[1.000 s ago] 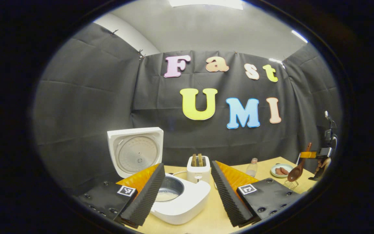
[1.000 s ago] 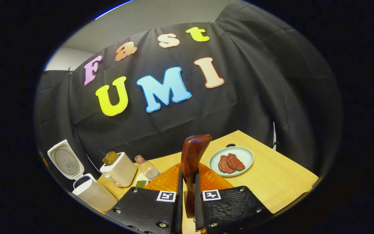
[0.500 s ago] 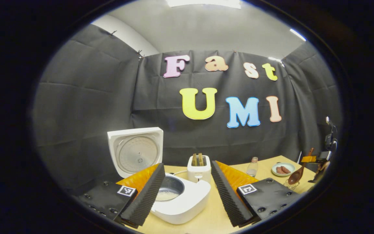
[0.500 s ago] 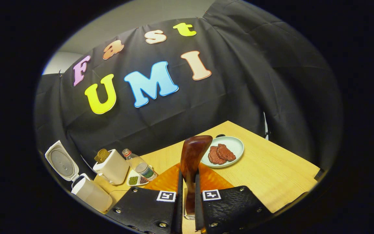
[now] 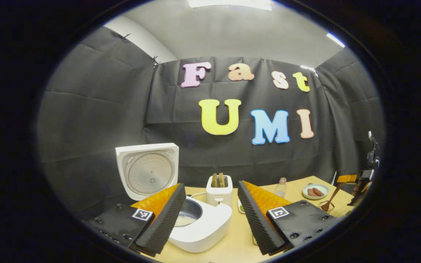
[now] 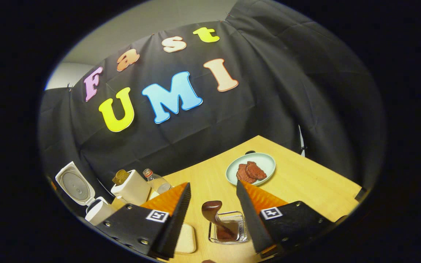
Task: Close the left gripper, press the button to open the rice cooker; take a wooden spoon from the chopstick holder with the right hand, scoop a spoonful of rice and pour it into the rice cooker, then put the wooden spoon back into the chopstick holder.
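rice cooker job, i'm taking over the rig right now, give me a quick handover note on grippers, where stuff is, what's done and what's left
Right gripper: open, fingers spread either side of the wooden spoon, not touching it.
Left gripper: open, holding nothing, in front of the rice cooker.
Wooden spoon: standing handle-up in the chopstick holder, a clear wire-framed one on the table.
Rice cooker: lid up, white rice in the pot.
Done, judging by how things lie: lid opened, rice in the pot, spoon back in the holder.
Left: probably only drawing the right gripper clear without knocking the spoon.
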Available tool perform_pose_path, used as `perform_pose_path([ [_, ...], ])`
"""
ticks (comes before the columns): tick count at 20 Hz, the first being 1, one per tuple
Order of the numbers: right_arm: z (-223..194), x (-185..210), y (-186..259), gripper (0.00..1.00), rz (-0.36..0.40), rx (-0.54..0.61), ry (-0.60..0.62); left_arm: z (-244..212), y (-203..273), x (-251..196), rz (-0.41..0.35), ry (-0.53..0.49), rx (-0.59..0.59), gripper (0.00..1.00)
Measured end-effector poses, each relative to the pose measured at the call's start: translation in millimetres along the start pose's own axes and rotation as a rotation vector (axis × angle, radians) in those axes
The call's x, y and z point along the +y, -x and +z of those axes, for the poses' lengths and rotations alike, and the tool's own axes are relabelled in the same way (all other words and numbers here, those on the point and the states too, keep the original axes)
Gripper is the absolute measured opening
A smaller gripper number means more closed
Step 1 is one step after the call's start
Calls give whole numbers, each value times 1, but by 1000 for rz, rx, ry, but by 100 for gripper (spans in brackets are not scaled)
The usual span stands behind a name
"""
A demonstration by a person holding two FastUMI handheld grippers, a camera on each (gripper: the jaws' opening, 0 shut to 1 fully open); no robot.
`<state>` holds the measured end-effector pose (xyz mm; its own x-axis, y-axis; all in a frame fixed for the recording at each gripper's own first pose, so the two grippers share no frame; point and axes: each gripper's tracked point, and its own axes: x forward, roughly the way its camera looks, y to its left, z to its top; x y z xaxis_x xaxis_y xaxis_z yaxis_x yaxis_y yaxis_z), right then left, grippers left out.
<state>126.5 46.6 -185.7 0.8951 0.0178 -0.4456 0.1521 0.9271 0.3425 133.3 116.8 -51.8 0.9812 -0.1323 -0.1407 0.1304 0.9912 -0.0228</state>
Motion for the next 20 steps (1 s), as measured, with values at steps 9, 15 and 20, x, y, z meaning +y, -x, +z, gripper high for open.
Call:
perform_pose_path([
  [9, 65, 19, 43, 98, -30, -171, 180, 16, -19, 30, 66, -13, -34, 99],
  [15, 80, 37, 63, 98, -17, -211, 229, 52, -60, 85, 193, -44, -79, 99],
  [20, 74, 40, 69, 98, -33, -208, 254, 91, -100, 133, 292, -88, -127, 98],
])
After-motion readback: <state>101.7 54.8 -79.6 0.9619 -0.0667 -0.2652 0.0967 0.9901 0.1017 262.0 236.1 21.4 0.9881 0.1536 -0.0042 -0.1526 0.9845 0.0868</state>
